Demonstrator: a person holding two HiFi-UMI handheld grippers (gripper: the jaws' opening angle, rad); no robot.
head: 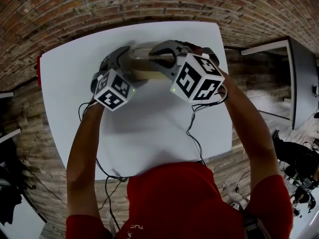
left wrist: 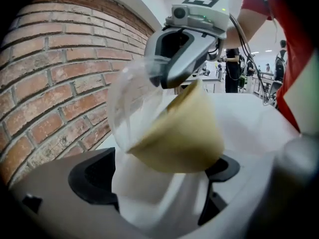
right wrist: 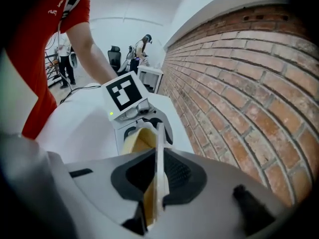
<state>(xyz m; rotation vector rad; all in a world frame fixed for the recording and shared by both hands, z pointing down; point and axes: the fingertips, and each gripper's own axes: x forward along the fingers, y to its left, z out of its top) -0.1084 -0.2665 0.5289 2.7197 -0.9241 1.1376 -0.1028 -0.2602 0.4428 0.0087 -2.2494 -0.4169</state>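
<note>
The bag (head: 144,63) hangs between the two grippers over the far edge of the tabletop (head: 149,128), close to the brick wall (head: 99,9). Whether it rests on the tabletop or is just off it cannot be told.

The left gripper (head: 122,59) is clamped on one end of the bag. Its own view shows pale film bunched between the jaws, with the load bulging just beyond them. The right gripper (head: 162,59) is pinched shut on the opposite end. In its own view the jaws meet on a thin edge of film with a tan layer pressed against it.

The bag is clear, thin plastic. Inside sits a tan, rounded lump (left wrist: 184,133) that fills the lower part, while the upper part (left wrist: 134,103) stands empty and see-through. What the lump is cannot be told.

The bag looks light, soft and slack. The film is probably slippery and could crease or tear under a hard pull. Taking hold of gathered film or a flat rim, as both grippers do here, seems safer than squeezing the lump.

Cables (head: 192,128) trail from the grippers across the near side of the tabletop.
</note>
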